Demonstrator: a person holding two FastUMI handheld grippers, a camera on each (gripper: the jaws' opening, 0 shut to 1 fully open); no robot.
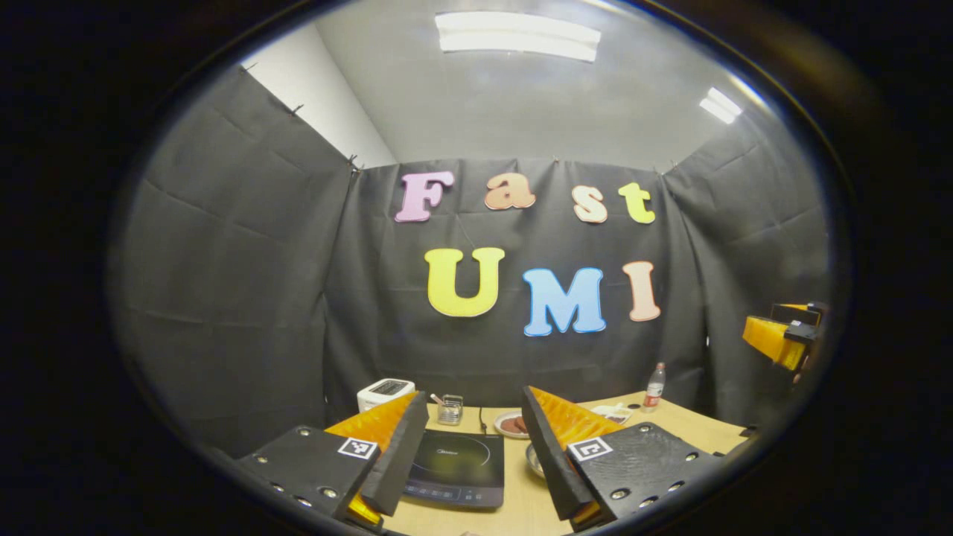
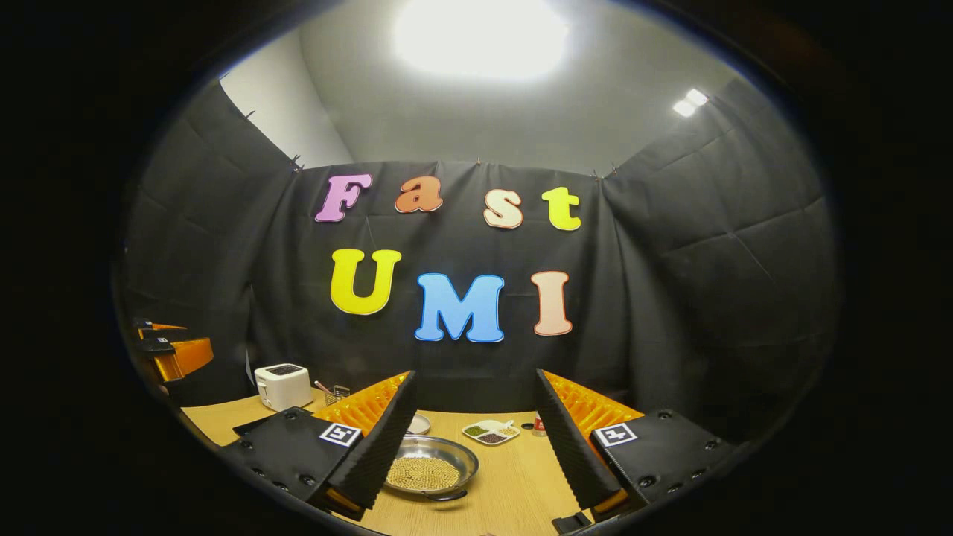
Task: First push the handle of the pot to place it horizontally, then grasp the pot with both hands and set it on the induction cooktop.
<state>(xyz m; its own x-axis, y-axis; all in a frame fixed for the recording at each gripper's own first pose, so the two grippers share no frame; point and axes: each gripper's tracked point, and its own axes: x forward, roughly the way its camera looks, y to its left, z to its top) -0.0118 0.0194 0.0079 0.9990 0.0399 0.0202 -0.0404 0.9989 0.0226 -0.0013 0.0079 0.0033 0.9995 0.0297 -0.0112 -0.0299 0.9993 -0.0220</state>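
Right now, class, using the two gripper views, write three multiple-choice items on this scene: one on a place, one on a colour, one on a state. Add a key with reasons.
1. Where is the pot?
A. on the cooktop
B. on the bare table
C. on the toaster

2. What colour is the toaster?
A. white
B. red
C. green

3. How does the right gripper stand?
A. shut on the pot
B. shut on nothing
C. open

Key:
1 B: wood shows around the pot; the induction cooktop lies bare.
2 A: its body is white.
3 C: its fingers stand apart, touching nothing.
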